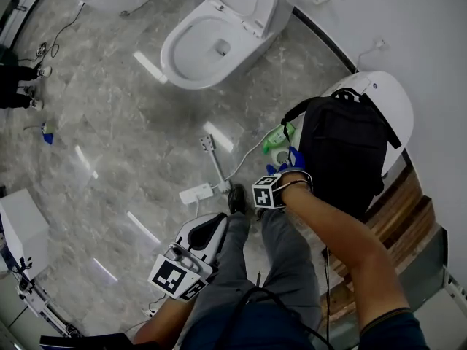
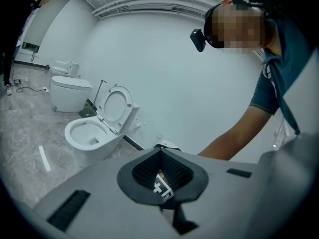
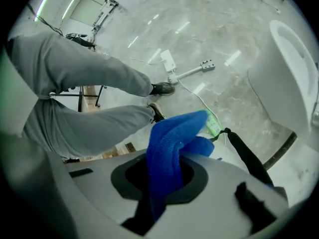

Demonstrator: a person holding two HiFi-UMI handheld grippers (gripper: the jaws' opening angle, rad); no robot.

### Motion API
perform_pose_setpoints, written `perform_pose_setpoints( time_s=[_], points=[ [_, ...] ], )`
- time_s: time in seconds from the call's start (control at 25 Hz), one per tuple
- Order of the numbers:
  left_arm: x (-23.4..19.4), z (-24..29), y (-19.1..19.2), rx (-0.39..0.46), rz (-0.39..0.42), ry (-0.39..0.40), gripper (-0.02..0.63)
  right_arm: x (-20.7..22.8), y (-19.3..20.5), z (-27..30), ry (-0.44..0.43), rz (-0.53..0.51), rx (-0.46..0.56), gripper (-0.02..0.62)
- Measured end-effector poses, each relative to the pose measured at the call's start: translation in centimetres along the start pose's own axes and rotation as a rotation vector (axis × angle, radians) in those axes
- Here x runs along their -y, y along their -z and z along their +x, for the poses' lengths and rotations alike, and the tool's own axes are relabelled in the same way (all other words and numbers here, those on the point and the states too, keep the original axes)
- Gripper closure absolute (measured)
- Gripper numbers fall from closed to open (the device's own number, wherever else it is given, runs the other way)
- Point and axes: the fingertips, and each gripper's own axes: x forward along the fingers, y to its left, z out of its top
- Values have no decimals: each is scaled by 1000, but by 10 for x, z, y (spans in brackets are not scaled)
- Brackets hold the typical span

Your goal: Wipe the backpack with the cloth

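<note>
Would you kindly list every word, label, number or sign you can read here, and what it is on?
No readable words or numbers anywhere.
Black-and-white square-marker cube, left: pattern only, no text.
Square-marker cube, right: pattern only.
Green-and-white item beside the black fabric backpack: print too blurred to read.

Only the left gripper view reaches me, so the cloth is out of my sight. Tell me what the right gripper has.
Observer: The right gripper has its fingers shut on a blue cloth.
Operator: Give me the backpack's place.
Observer: The black backpack rests on a white toilet by the wall.
Operator: Say where the cloth is against it.
Observer: In the head view the cloth is at the backpack's left edge; I cannot tell whether it touches.
</note>
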Motion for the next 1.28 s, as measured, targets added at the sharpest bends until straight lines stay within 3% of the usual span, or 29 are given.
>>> perform_pose_setpoints(
  time_s=[0.12, 0.24, 0.32, 0.44, 0.56, 0.76, 0.88, 1.0, 1.12, 1.16, 1.2, 1.28],
  points=[
    [0, 0, -2, 4, 0, 7, 601, -18, -4, 8, -28, -49, -40, 555],
    [-1, 1, -3, -2, -3, 12, 601, -64, -35, 24, -146, 0, 45, 555],
    [-2, 3, -1, -10, -4, 14, 601, -84, -54, 31, -169, 79, 125, 555],
    [-4, 5, 0, -22, -7, 17, 601, -80, -74, 27, -80, 326, 374, 555],
    [-2, 9, -3, -29, -3, 26, 601, -65, -67, -3, 65, 579, 662, 555],
    [1, 16, -6, -38, 2, 49, 601, -76, 3, -15, 147, 1022, 952, 555],
    [4, 20, -7, -45, 7, 66, 601, -94, 61, -3, 216, 1282, 1016, 555],
    [6, 22, -7, -55, 9, 77, 601, -113, 137, 17, 246, 1690, 1096, 555],
    [11, 28, -7, -67, 16, 88, 601, -128, 229, 32, 378, 2114, 1155, 555],
    [13, 30, -7, -70, 17, 92, 601, -128, 257, 33, 441, 2205, 1172, 555],
    [14, 33, -6, -74, 19, 96, 601, -123, 277, 31, 510, 2240, 1186, 555],
    [19, 39, -4, -84, 23, 107, 601, -100, 292, 14, 651, 2160, 1191, 555]
  ],
)
